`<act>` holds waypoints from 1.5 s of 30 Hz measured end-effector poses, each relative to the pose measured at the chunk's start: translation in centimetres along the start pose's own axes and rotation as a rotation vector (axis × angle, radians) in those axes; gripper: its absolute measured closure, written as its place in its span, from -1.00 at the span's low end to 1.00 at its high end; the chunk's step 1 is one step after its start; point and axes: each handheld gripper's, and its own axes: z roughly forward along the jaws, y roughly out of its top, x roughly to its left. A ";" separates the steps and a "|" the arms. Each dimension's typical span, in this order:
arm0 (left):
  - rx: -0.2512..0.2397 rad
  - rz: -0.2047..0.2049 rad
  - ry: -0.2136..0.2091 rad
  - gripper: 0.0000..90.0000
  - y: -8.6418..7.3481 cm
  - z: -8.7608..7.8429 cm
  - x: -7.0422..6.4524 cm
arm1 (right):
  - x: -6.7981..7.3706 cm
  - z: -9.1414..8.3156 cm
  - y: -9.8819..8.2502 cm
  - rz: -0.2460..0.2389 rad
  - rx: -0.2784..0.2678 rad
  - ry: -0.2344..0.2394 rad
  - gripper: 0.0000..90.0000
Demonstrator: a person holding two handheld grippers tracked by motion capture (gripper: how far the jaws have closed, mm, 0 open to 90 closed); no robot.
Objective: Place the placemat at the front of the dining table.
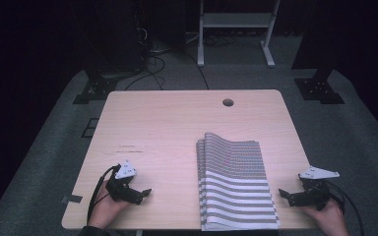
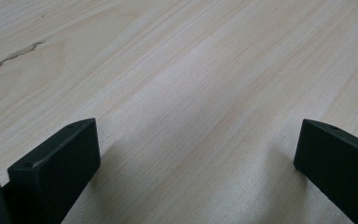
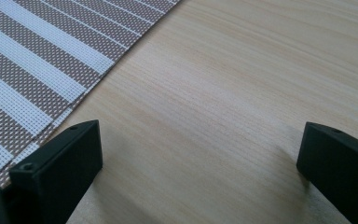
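While both my left gripper (image 1: 145,192) and right gripper (image 1: 281,194) sit spread and empty, the striped placemat (image 1: 234,182) lies untouched; I judge nothing started.

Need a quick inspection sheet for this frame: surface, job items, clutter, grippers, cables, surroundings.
Surface: light wooden table, round cable hole near the far edge, small dark marks left of centre.
Job's things: stack of striped placemats at the near right, far end curled up slightly.
Clutter: strip of tape at the near left edge.
Grippers: left gripper open over bare wood; right gripper open, beside the placemats' right edge, holding nothing.
Cables: one black cable trails from each gripper; loose cables on the floor behind the table.
Surroundings: grey carpet, white frame at the back, black stand feet either side, dark room.
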 end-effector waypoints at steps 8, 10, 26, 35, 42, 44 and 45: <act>-0.001 0.001 0.000 -1.00 0.0 0.0 0.0 | 0.0 -0.1 -0.1 -0.002 -0.001 0.001 -1.00; -0.001 0.000 0.001 -1.00 0.0 0.0 0.0 | 0.0 -0.1 -0.1 0.002 -0.002 0.002 -1.00; 0.000 0.003 -0.003 -1.00 0.3 0.3 0.2 | 0.7 -0.9 0.4 0.024 -0.025 0.059 -1.00; 0.000 0.000 0.000 -1.00 0.4 0.4 0.3 | 2.9 -1.4 1.3 0.007 -0.070 0.124 -1.00; -0.003 0.001 -0.002 -1.00 0.8 0.8 0.3 | 4.7 -1.5 1.6 -0.025 -0.061 0.157 -1.00; -0.002 0.003 -0.003 -1.00 0.8 0.8 0.4 | 5.2 -1.7 1.7 -0.031 -0.072 0.172 -0.84; -0.002 0.003 -0.004 -1.00 0.8 0.9 0.4 | 5.3 -1.7 1.7 -0.037 -0.080 0.174 -0.82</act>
